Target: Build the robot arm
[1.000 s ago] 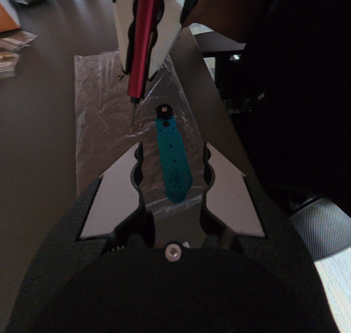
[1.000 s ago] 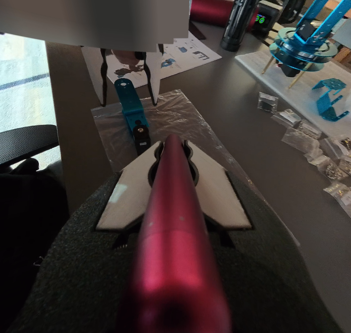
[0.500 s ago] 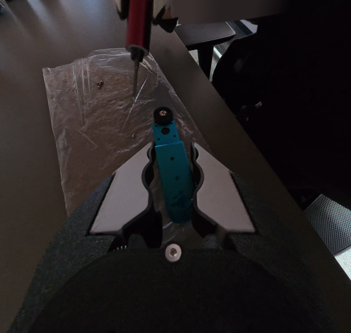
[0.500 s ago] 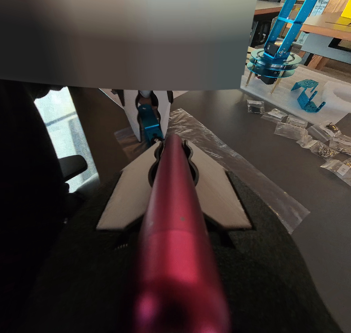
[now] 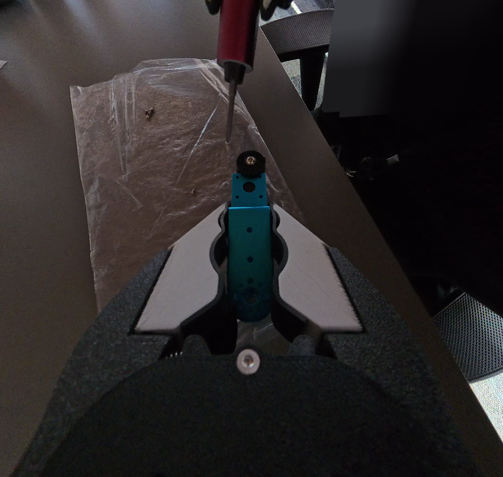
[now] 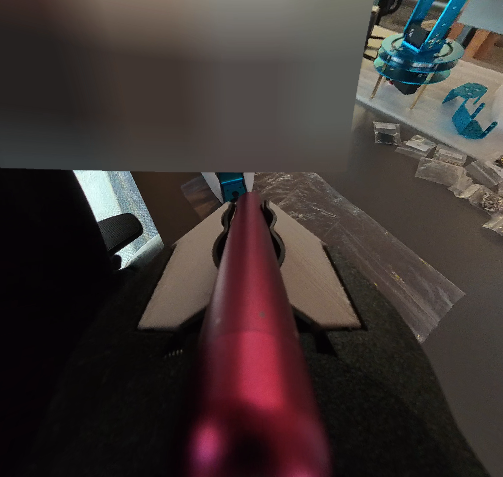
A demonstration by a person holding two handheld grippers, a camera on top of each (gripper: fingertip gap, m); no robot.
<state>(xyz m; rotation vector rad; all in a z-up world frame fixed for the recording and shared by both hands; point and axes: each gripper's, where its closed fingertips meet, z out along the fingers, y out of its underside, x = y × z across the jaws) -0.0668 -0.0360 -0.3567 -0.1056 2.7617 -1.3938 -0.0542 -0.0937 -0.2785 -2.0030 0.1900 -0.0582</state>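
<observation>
The blue metal bracket (image 5: 250,257) lay lengthwise between the fingers of the left gripper (image 5: 249,213), whose jaws were closed against its two long sides, pinching it; its far end stuck out past the fingertips and carried a small black round part (image 5: 250,162) with a bright screw head at its centre. The bracket sat over a clear plastic sheet (image 5: 152,164) spread on the dark table (image 5: 40,164), close to the table's right edge. Just beyond the black part, the thin bit of a red screwdriver (image 5: 237,20) pointed down toward the sheet, its tip close to the black part without visibly touching it. The right gripper (image 6: 250,205) had its jaws clamped around the screwdriver's red barrel, which ran forward along its fingers. A few tiny screws (image 5: 149,113) lay loose on the sheet, well to the left. Farther off on the table lay small clear bags (image 6: 441,161) of hardware, a loose blue bent bracket (image 6: 468,115), and a blue assembled frame on a round base (image 6: 460,55). A black mesh chair (image 5: 299,28) stood beyond the table edge.
</observation>
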